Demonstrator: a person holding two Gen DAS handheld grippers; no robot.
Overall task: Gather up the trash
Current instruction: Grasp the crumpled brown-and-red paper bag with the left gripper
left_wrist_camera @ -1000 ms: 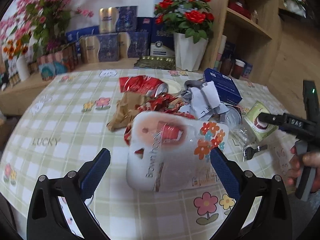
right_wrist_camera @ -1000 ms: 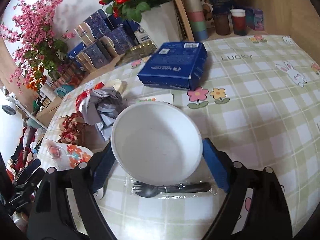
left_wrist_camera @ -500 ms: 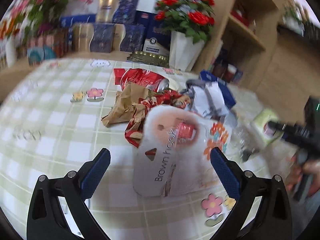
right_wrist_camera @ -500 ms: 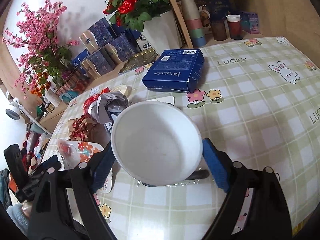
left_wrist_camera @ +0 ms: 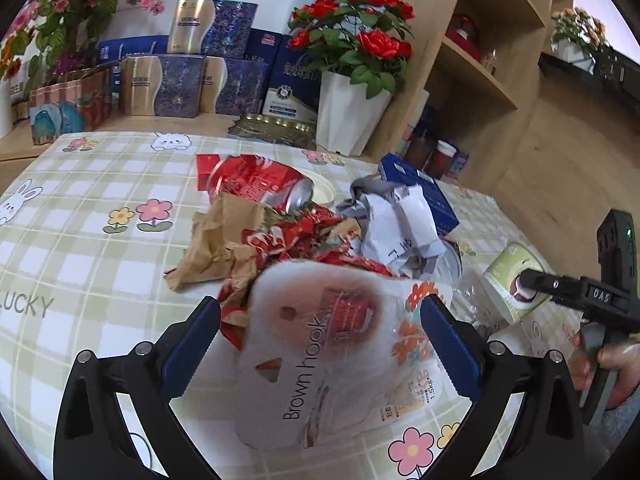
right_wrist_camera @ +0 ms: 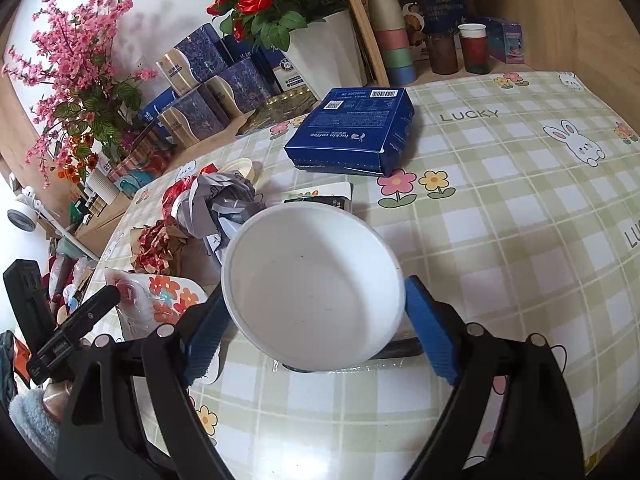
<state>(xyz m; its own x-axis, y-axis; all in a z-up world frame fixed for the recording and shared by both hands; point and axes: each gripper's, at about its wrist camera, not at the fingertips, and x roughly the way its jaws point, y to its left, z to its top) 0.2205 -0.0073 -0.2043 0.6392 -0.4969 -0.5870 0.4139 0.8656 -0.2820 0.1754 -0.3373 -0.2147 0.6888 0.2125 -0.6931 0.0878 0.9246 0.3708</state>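
White paper bowl (right_wrist_camera: 312,284) sits clamped between the right gripper (right_wrist_camera: 316,320) fingers. The left gripper (left_wrist_camera: 320,344) fingers stand apart around a plastic bag (left_wrist_camera: 340,352). Can (left_wrist_camera: 256,182), wrappers (left_wrist_camera: 280,240) and crumpled paper (left_wrist_camera: 400,220) lie at twelve o'clock, uncollected; most remains.

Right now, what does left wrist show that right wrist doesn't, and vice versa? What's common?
Left wrist only: crushed red can, brown paper, the bowl's green outside, and the left gripper open around the "Brown hook" pack.

Right wrist only: the bowl's white inside clamped in the right gripper, the black fork under it, and the stacked cups.

Both: blue box, grey paper wad, red roses, checked tablecloth.
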